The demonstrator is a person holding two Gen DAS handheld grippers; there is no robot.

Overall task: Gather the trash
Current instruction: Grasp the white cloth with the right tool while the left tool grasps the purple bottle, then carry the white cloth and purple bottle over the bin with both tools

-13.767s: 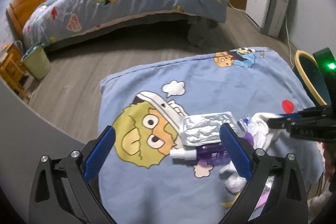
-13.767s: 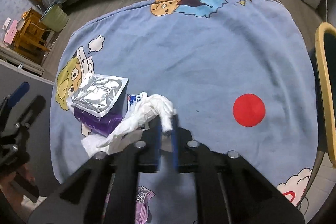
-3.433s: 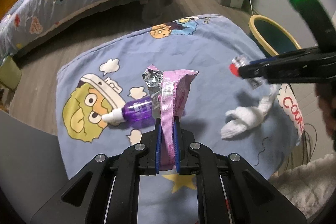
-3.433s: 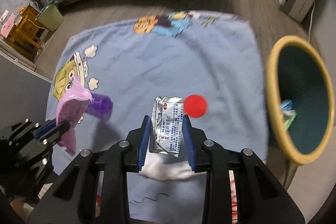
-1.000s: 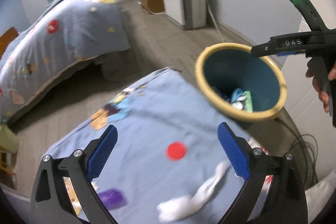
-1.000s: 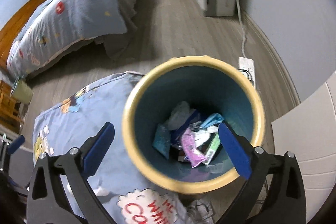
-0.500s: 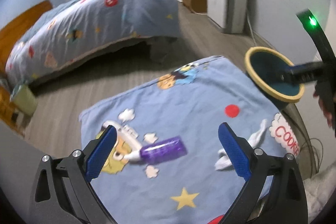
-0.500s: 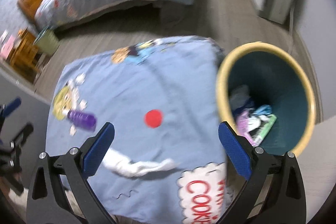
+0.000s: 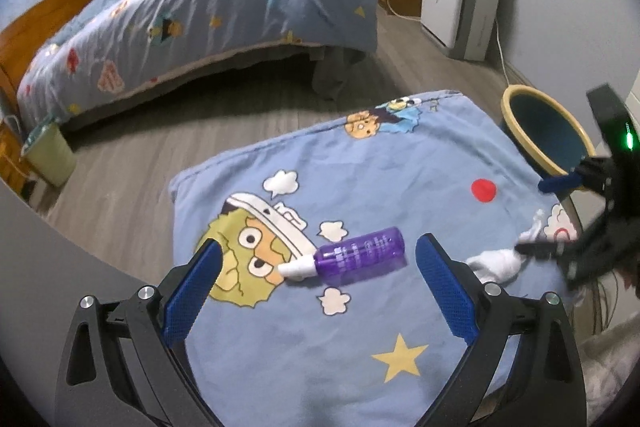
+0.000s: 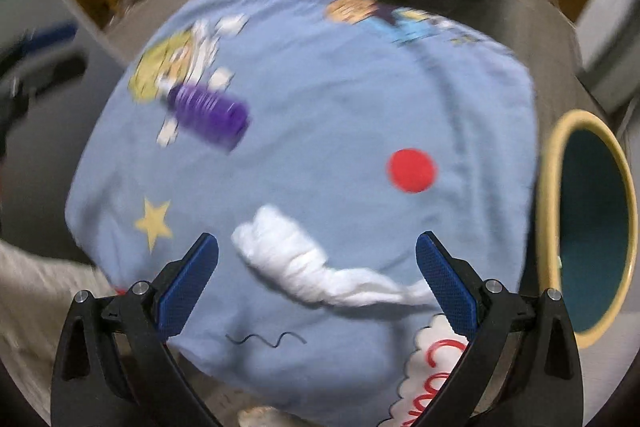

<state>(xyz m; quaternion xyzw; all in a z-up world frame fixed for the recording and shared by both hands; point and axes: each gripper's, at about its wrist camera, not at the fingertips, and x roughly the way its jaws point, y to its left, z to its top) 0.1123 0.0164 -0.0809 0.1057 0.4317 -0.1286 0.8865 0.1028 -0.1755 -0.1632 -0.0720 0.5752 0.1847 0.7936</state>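
**Two things left on the blue blanket**

The left gripper [image 9: 318, 281] has its blue fingers spread wide and holds nothing. Between them, further ahead, a purple plastic bottle with a white cap [image 9: 352, 261] lies flat on the light blue cartoon blanket [image 9: 416, 179]. A crumpled white tissue [image 10: 304, 265] lies to its right. The right gripper [image 10: 318, 279] hangs over the tissue, fingers wide apart and empty. The yellow-rimmed teal bin [image 10: 588, 215] stands just beside the blanket's right edge.

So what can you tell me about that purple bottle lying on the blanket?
The purple bottle looks like see-through plastic with pale print along its side and a white cap pointing toward the cartoon face. It lies flat on the blue blanket, apart from the white tissue wad. Nothing grips it; the open left claw frames it.
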